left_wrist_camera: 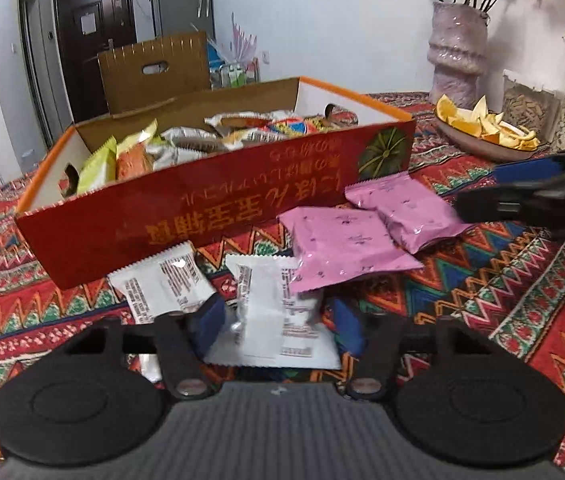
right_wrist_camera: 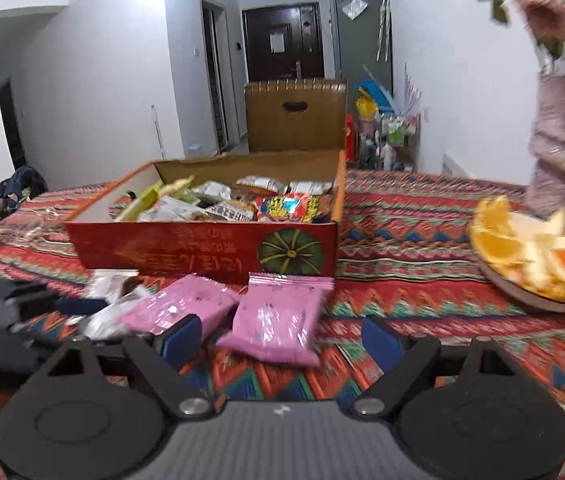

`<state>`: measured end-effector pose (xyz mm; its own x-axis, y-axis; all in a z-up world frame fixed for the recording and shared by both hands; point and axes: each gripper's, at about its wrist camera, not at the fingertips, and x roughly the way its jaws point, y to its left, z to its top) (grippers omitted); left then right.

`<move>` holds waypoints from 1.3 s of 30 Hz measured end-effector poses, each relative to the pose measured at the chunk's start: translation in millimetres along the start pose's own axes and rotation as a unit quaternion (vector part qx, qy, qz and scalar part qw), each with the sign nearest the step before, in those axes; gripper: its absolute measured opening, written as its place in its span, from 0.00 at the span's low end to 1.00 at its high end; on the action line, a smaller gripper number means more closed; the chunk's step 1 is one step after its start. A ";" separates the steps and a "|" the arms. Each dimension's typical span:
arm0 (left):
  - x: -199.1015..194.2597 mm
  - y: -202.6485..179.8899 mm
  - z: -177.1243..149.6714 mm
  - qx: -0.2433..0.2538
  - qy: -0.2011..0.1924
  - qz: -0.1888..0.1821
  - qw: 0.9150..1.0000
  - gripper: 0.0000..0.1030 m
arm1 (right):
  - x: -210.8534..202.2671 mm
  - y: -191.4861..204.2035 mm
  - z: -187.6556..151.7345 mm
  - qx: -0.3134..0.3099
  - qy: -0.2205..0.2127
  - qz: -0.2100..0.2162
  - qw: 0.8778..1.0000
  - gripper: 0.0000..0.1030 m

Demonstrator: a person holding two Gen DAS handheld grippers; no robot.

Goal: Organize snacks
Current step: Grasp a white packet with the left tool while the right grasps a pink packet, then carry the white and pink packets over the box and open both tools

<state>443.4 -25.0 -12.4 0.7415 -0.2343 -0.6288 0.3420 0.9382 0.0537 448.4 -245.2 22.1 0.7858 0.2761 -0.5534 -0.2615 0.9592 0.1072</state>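
below the red box point(left_wrist_camera: 186, 216), both tools gape, left point(left_wrist_camera: 278, 320) straddling a half-hidden white packet point(left_wrist_camera: 266, 320), right point(right_wrist_camera: 282, 340) empty.

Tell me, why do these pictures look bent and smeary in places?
Left wrist view: the fisheye bends the red box, and the white packet between the fingers is smeared. Right wrist view: the plate of orange peel and pink vase blur; corners go dark.

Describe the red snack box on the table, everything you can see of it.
The red snack box is a long, shallow cardboard tray, open on top, with an orange rim, plain brown inside and oval hand holes in its ends. Its front wall carries gold lettering, seen upside down, and a green pumpkin picture. It sits flat on the patterned tablecloth, filled with mixed snack packets. A pink packet lies against its front wall.
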 end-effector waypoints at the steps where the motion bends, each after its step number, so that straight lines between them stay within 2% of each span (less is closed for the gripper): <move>1: 0.1 0.9 -0.5 -0.002 -0.003 0.000 1.000 0.51 | 14.3 0.4 1.2 0.007 0.008 0.002 1.000 0.77; 2: -1.1 1.2 -0.7 -0.001 -0.004 0.000 1.000 0.46 | 26.1 0.6 2.0 0.015 0.017 0.006 1.000 0.75; 5: -4.0 1.8 0.4 0.004 -0.006 -0.002 1.000 0.40 | 52.9 6.4 -0.5 0.016 0.036 0.003 0.999 0.69; 7: -7.4 0.1 -0.5 0.009 -0.004 -0.003 1.000 0.40 | 58.1 8.6 -3.7 0.009 0.029 -0.009 0.999 0.61; 12: -32.3 -3.5 -7.9 0.013 -0.007 -0.007 1.000 0.40 | 46.7 7.5 -10.9 0.000 0.030 -0.008 1.000 0.58; 16: -63.8 -6.1 -22.1 -0.004 -0.013 -0.004 1.000 0.40 | 11.1 9.2 -32.7 -0.006 0.033 -0.030 0.999 0.57; 18: -85.9 -5.0 -33.1 -0.027 -0.016 -0.002 0.999 0.40 | -12.2 10.2 -48.2 -0.005 0.034 -0.037 0.999 0.57; 21: -120.5 -4.5 -53.1 -0.077 -0.021 0.000 0.997 0.40 | -52.8 12.7 -77.3 0.008 0.036 -0.033 0.999 0.57; 23: -136.0 -9.0 -68.3 -0.107 -0.010 -0.005 0.994 0.40 | -79.7 16.2 -95.3 0.017 0.038 -0.028 0.999 0.57; 26: -156.8 -20.6 -89.6 -0.127 0.001 -0.010 0.992 0.40 | -112.9 24.3 -115.9 0.027 0.044 -0.023 0.998 0.57; 32: -189.3 -40.4 -108.9 -0.124 -0.005 -0.010 0.992 0.40 | -156.3 43.3 -141.8 0.018 0.043 -0.001 0.999 0.57; 39: -217.9 -46.2 -116.4 -0.124 -0.029 0.003 0.992 0.40 | -179.0 54.6 -155.0 0.020 0.028 0.008 0.999 0.57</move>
<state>198.9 12.4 31.8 0.7774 -0.2354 -0.5832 0.1892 0.9719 -0.1401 206.7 -251.6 -1.0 0.7488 0.2893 -0.5963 -0.2507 0.9565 0.1492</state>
